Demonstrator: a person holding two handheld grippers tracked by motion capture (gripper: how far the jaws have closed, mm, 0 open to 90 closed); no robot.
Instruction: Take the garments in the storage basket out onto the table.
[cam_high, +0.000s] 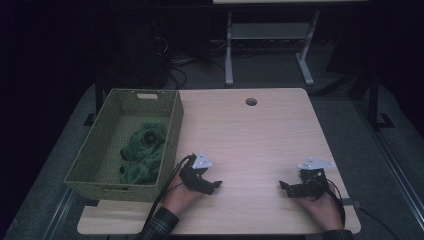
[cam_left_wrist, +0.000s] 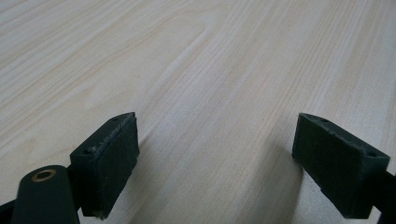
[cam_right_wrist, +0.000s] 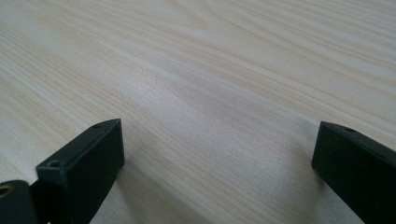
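Wood grain runs under both of my grippers, and nothing sits between either pair of jaws. On the high view my left gripper (cam_high: 209, 184) rests low on the table (cam_high: 250, 140), just beside the near right corner of the basket (cam_high: 170, 102); its jaws stand wide apart, and the left gripper view shows bare tabletop between the two black pads (cam_left_wrist: 109, 163). My right gripper (cam_high: 295, 189) lies near the table's right edge, well apart from the left one; its jaws are spread too, again with plain wood between them in the right gripper view.

The thing nearest my left gripper is the green cloth (cam_high: 144, 150) — it lies crumpled inside the basket, toward its near right side, with a dark round spot on its upper part that I cannot make out. The woven wall of the basket stands between that cloth and my left gripper. The basket itself sits along the table's left edge and overhangs it a little.

Around the work: a round hole (cam_high: 251, 101) in the tabletop near the far edge, a cable trailing from each gripper toward me, and a plaid sleeve (cam_high: 160, 224) on my left arm. Beyond the table the room is dark — I see the grey legs of another table (cam_high: 270, 45) and some cables on the floor.
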